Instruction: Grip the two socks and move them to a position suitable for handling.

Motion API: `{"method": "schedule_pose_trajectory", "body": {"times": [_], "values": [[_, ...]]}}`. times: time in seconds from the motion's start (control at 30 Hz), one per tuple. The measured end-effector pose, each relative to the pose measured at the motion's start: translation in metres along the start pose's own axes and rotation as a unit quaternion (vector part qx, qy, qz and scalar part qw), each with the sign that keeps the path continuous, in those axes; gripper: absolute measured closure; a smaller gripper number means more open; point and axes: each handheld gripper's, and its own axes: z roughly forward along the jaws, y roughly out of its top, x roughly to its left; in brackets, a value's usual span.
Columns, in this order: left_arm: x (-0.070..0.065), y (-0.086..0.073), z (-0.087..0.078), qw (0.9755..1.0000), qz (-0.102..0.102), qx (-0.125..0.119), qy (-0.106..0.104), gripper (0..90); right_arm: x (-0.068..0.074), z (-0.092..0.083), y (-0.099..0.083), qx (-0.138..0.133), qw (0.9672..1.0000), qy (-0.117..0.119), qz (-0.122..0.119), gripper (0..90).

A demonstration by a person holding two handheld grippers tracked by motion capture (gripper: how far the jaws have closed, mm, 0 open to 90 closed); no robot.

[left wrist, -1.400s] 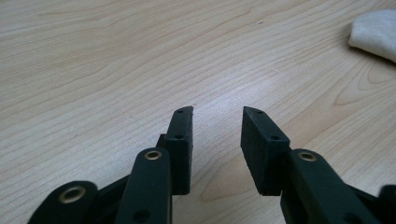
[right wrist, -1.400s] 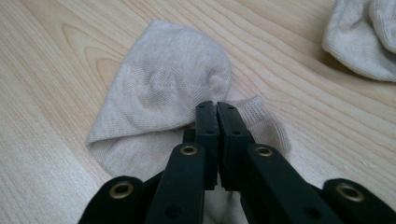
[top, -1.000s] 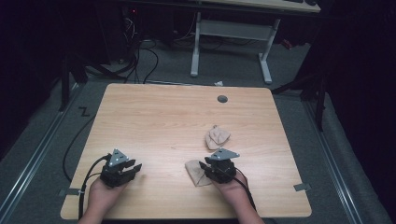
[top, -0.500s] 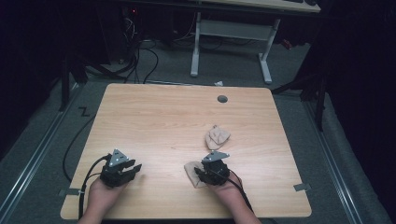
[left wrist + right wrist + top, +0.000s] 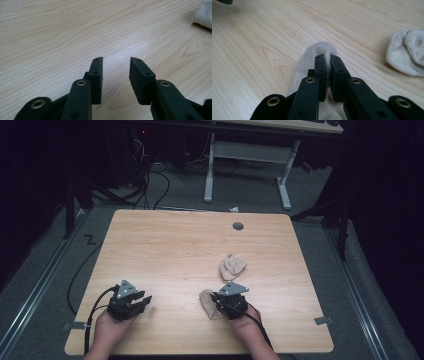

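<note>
Right gripper view shows the right hand-held gripper (image 5: pixel 328 58), whose jaws have just been closing, pinching a fold of the flat sock (image 5: pixel 312 65) near the bench's (image 5: pixel 165 245) front edge, likely to lift it, while the left hand-held gripper (image 5: pixel 116 62) waits open and empty toward the front-left corner.

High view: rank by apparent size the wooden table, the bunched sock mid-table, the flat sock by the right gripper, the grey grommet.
1. Light wooden table, by far.
2. Bunched beige sock and flat beige sock: look alike; the right gripper, jaws just closed on the flat one, covers part of it.
3. Grey round grommet, smallest.
</note>
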Motion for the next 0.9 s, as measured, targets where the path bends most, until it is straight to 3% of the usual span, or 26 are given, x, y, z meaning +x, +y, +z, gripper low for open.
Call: {"method": "schedule_pose_trajectory", "body": {"times": [0.5,0.9], "values": [[0.0,0.0,0.0,1.0,0.001,0.0,0.0,63.9,0.016,-0.006,0.012,-0.035,0.999,0.023,-0.016,85.1],[0.0,0.0,-0.001,1.0,0.0,-0.001,0.002,63.8,0.039,-0.008,0.025,-0.057,0.9966,0.043,-0.041,85.0]]}}
